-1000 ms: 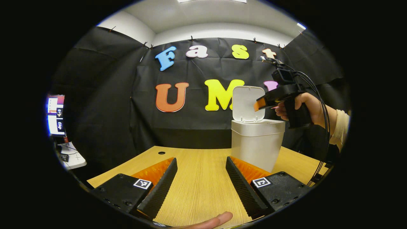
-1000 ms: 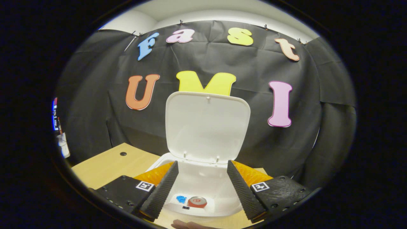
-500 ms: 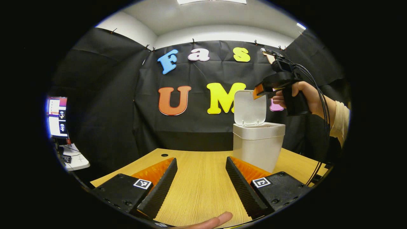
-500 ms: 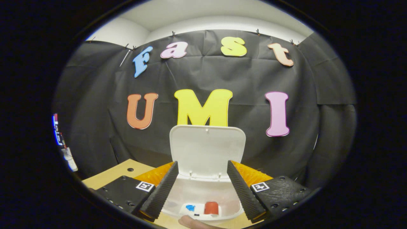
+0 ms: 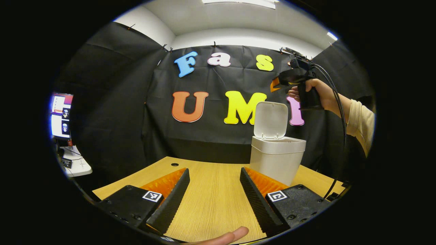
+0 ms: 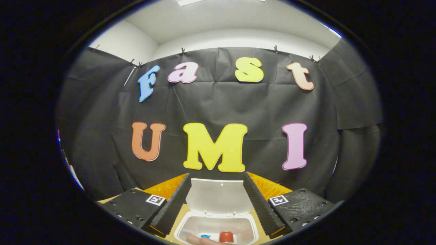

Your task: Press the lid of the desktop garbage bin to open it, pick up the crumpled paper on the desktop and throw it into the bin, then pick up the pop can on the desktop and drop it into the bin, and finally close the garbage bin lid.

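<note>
Raised right gripper (image 5: 277, 83) hovers above open bin (image 5: 277, 160).

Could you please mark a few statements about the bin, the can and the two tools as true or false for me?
1. The lid of the garbage bin stands open. True.
2. The right tool is shut on the pop can. False: it is open and holds nothing; the pop can lies inside the bin.
3. The left tool is open above the desktop. True.
4. The right tool is below the bin's rim. False: in the left gripper view it is above the raised lid.
5. Something blue lies in the bin beside the can. True.
</note>
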Tool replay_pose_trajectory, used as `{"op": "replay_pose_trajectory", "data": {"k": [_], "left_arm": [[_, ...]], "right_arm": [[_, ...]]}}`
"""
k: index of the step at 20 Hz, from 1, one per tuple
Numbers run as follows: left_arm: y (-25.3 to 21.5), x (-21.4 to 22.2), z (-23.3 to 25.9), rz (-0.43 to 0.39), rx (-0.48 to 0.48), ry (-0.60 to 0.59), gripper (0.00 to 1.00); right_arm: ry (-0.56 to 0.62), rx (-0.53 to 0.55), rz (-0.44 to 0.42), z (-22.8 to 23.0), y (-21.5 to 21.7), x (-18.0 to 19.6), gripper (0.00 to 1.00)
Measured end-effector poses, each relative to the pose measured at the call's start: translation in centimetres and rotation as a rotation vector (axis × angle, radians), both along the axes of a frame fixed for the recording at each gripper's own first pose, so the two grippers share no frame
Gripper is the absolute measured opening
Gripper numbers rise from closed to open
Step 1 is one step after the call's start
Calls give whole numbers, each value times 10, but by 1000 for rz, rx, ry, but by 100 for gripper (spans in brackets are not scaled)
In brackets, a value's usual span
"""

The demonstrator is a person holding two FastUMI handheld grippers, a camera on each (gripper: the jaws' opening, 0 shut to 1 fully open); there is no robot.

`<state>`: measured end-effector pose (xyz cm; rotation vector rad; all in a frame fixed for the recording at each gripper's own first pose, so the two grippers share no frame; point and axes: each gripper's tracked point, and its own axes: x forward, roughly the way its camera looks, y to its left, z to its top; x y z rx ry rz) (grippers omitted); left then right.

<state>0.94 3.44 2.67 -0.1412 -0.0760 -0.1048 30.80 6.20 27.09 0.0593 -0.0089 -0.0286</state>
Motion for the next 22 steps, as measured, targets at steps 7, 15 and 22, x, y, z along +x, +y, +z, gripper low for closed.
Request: {"op": "replay_pose_trajectory", "data": {"k": [7,15,22], "left_arm": [[-7,5,-7,-45,-23,13,96],[-1,7,-1,-48,-19,-17,96],[-13,2,-6,-49,63,-5,96]], "right_arm": [[40,-23,-85,-22,-3,67,96],[120,71,-22,-45,-3,56,94],[197,72,21,-79,-7,11,94]]}}
